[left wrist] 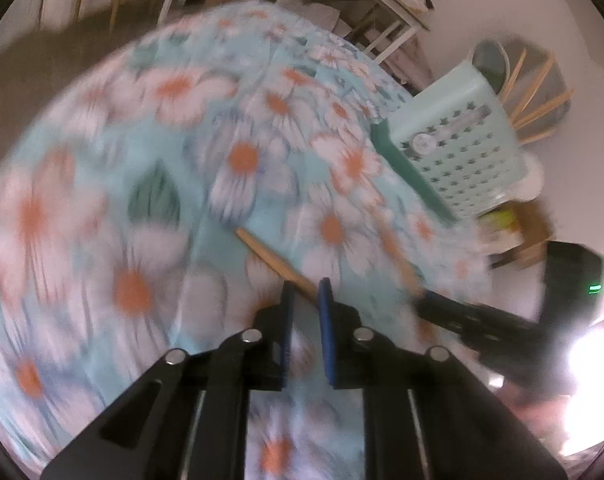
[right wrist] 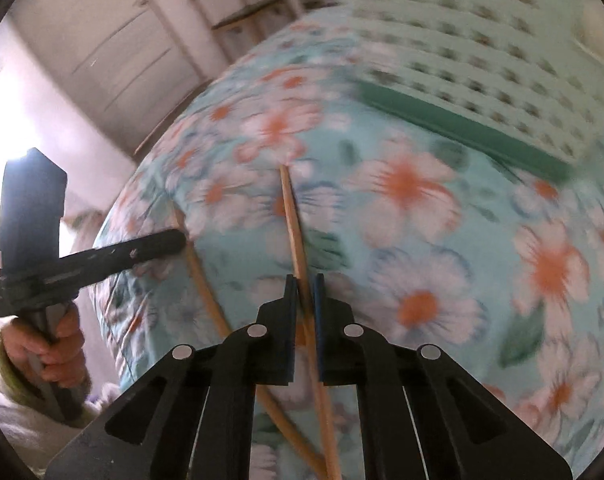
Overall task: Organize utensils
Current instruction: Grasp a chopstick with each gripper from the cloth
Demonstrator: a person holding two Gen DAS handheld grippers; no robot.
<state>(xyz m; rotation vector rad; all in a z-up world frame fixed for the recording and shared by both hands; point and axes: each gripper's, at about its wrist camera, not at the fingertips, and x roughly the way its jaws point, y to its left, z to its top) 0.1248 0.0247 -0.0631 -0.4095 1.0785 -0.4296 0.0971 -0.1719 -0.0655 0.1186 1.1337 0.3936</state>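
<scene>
Wooden chopstick [left wrist: 276, 262] pinched between left gripper [left wrist: 306, 294] jaws, over floral cloth [left wrist: 142, 160]. Second chopstick [right wrist: 296, 240] clamped by right gripper [right wrist: 305, 292]; another stick [right wrist: 206, 292] seen lying left of it. Mint perforated basket [left wrist: 457, 152] ahead-right of left gripper, wooden sticks [left wrist: 537, 108] held inside. Left gripper gripped from below by hand [right wrist: 50, 344].

In the left wrist view, the utensil basket [left wrist: 457, 148] stands on the tablecloth [left wrist: 122, 160] at upper right, holding chopsticks [left wrist: 541, 110]. One chopstick [left wrist: 276, 262] lies at lower centre between the left gripper [left wrist: 305, 290] fingers. The right gripper [left wrist: 441, 304] sits right of it.
</scene>
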